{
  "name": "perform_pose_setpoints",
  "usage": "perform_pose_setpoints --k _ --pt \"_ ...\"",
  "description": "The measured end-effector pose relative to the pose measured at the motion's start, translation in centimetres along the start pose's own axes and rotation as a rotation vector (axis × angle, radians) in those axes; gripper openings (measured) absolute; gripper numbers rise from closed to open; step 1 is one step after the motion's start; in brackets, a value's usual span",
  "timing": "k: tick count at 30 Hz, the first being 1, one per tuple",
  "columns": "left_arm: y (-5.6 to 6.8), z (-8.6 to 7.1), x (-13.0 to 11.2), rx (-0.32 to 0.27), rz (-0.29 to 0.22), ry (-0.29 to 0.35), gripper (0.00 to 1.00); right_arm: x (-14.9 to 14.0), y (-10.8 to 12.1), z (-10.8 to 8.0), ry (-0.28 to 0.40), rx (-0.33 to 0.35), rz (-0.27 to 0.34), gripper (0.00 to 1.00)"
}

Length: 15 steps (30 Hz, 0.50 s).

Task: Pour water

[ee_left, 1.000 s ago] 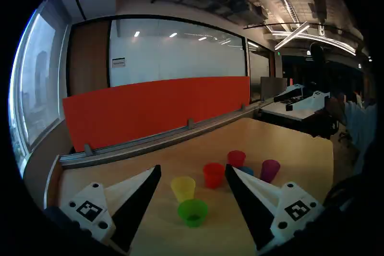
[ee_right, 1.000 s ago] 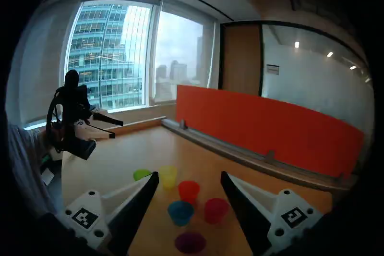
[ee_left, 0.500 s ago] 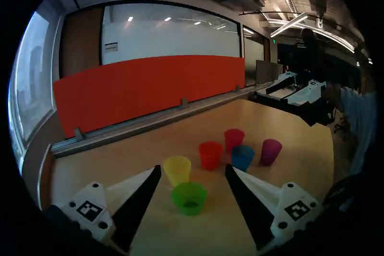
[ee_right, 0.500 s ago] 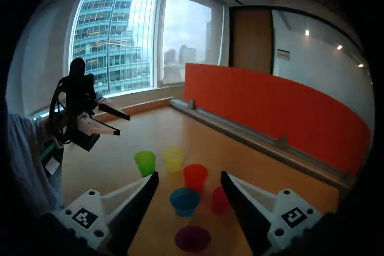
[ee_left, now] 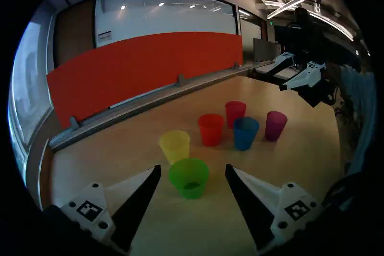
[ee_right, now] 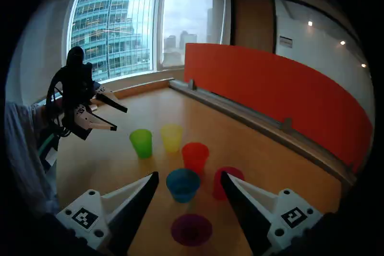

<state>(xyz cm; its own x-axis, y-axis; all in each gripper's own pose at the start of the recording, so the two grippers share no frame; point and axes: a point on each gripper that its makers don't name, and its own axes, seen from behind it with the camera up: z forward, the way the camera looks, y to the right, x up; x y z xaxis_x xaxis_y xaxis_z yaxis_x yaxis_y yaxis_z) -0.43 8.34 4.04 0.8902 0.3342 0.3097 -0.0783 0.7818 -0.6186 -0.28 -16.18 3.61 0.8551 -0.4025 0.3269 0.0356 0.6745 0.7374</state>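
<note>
Six plastic cups stand upright in a loose cluster mid-tabletop. In the left gripper view, the translucent green plastic cup [ee_left: 189,177] is nearest, just ahead of and between the jaws of the left gripper [ee_left: 192,166]. Those jaws are spread wide and touch nothing. The yellow plastic cup [ee_left: 174,146] sits just behind the green one with a small gap. The orange plastic cup [ee_left: 210,129], blue plastic cup [ee_left: 246,132] and red plastic cup [ee_left: 235,113] bunch close together further back. The purple plastic cup [ee_left: 275,125] is just beside the blue one, closest to the tabletop's right-hand edge. Cannot tell whether any cup holds water.

In the right gripper view, the right gripper [ee_right: 188,174] also has its jaws spread wide, gripping nothing. The blue cup is between the tips and the purple cup lies low, nearer the camera.

The light wooden tabletop [ee_left: 120,150] shows bare wood all round the cluster. A broad open strip runs between the cups and the grey metal rail [ee_left: 144,103] along the far edge, under the orange divider panel [ee_left: 144,68]. In the right gripper view the left gripper hangs over open wood on the window side, well apart from the green cup. A pale sleeve [ee_right: 21,160] is at that tabletop edge. In the left gripper view the right gripper is above the far right corner, well apart from the purple cup.
</note>
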Motion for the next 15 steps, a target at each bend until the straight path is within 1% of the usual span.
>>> perform_pose_setpoints --k 5,15 --pt "-0.1 0.5 -1.7 0.004 0.014 -0.042 1.00 -1.1 -0.1 0.5 -0.029 0.001 -0.005 1.00" --pt "-0.1 1.9 -4.3 -0.014 0.009 -0.119 1.00 -3.1 -0.3 1.7 -0.092 0.012 -0.011 1.00"
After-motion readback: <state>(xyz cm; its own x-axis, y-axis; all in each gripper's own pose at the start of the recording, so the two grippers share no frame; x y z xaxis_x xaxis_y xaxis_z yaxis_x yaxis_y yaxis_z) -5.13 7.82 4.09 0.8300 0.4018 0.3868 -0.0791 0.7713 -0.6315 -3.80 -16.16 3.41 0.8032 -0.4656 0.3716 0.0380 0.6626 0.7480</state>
